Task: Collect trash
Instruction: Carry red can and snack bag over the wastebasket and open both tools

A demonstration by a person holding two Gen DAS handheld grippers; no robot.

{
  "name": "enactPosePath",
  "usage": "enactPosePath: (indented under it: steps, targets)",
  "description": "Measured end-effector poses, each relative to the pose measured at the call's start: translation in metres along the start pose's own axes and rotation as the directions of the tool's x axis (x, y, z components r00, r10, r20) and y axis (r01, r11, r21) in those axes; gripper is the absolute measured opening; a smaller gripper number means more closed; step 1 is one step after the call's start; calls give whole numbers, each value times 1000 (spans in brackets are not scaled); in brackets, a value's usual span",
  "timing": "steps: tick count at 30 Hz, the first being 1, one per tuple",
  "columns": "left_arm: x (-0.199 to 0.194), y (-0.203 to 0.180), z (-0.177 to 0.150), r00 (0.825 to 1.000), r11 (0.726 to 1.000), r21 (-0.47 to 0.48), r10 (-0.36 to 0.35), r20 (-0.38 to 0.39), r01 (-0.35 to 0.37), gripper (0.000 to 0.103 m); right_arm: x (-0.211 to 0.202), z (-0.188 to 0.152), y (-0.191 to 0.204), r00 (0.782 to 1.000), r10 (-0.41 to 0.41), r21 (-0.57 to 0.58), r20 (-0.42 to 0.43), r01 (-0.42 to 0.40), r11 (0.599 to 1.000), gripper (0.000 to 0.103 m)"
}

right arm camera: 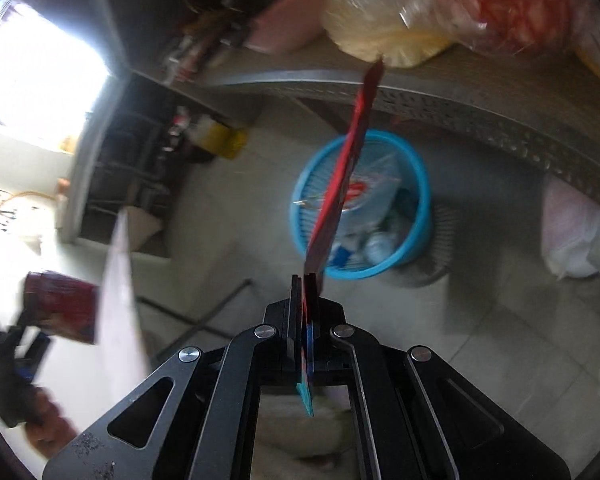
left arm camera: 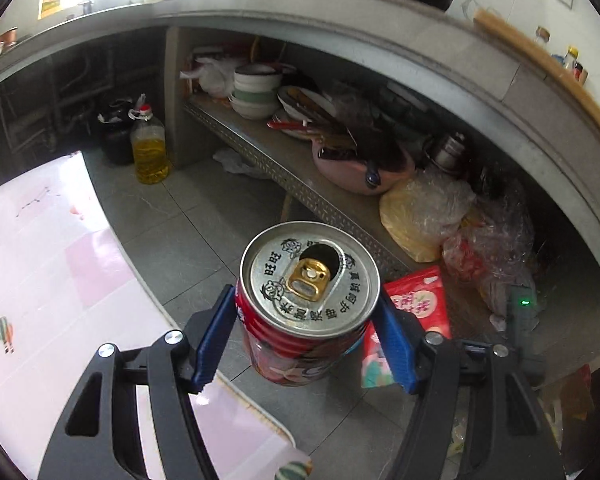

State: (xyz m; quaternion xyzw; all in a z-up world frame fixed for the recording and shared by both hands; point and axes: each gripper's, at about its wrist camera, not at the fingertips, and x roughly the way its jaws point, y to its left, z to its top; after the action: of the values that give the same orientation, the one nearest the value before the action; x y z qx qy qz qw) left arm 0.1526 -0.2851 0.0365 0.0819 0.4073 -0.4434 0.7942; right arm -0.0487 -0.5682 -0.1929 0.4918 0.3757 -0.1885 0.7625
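Note:
My left gripper (left arm camera: 306,322) is shut on an opened red drink can (left arm camera: 304,304), its blue pads pressing both sides, above the grey floor beside the pink-clothed table (left arm camera: 40,280). My right gripper (right arm camera: 306,288) is shut on a flat red snack wrapper (right arm camera: 342,184), seen edge-on and sticking up over a blue mesh waste basket (right arm camera: 414,236) that holds bottles and bags. The same wrapper (left arm camera: 420,308) shows in the left wrist view behind the can. The can (right arm camera: 60,306) and left gripper (right arm camera: 28,340) appear blurred at the right wrist view's left edge.
A low metal shelf (left arm camera: 300,188) under the stone counter (left arm camera: 340,12) carries bowls, a pink pan and plastic bags. An oil bottle (left arm camera: 150,152) stands on the floor by the shelf post. A white bag (right arm camera: 576,232) lies on the floor to the right of the basket.

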Motion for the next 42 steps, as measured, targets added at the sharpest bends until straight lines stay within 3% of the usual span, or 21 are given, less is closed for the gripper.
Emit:
enactPosePath:
  steps: [4, 10, 19, 24, 29, 32, 34, 35, 37, 42]
  targets:
    - [17, -2, 2, 999, 1000, 5, 6, -31, -6, 65, 40, 15, -6, 993, -117, 1, -18, 117, 993, 0]
    - [34, 1, 5, 999, 1000, 8, 10, -53, -10, 65, 80, 30, -22, 981, -191, 67, -42, 194, 979, 0]
    - [45, 12, 7, 997, 1000, 6, 21, -75, -20, 65, 122, 52, -9, 929, -370, -56, -25, 368, 928, 0]
    - [48, 15, 9, 997, 1000, -9, 21, -74, -22, 65, 156, 57, -5, 902, -428, -122, -56, 419, 900, 0]
    - [54, 11, 9, 996, 1000, 8, 24, -91, -23, 65, 201, 50, -27, 858, -499, -166, -127, 477, 863, 0]
    - [57, 8, 11, 995, 1000, 19, 25, -96, -23, 65, 202, 45, -34, 867, -482, -179, -123, 459, 870, 2]
    - [60, 6, 14, 995, 999, 25, 24, -98, -22, 65, 196, 43, -32, 876, -469, -188, -112, 444, 876, 10]
    - [61, 5, 15, 995, 999, 26, 25, -100, -22, 65, 186, 40, -29, 882, -462, -203, -92, 438, 876, 17]
    - [67, 3, 17, 994, 999, 29, 21, -110, -18, 65, 169, 35, -22, 891, -452, -219, -34, 435, 874, 48]
    - [95, -6, 21, 984, 999, 35, 8, -176, -2, 65, 98, 15, -14, 922, -379, -219, 83, 388, 895, 56]
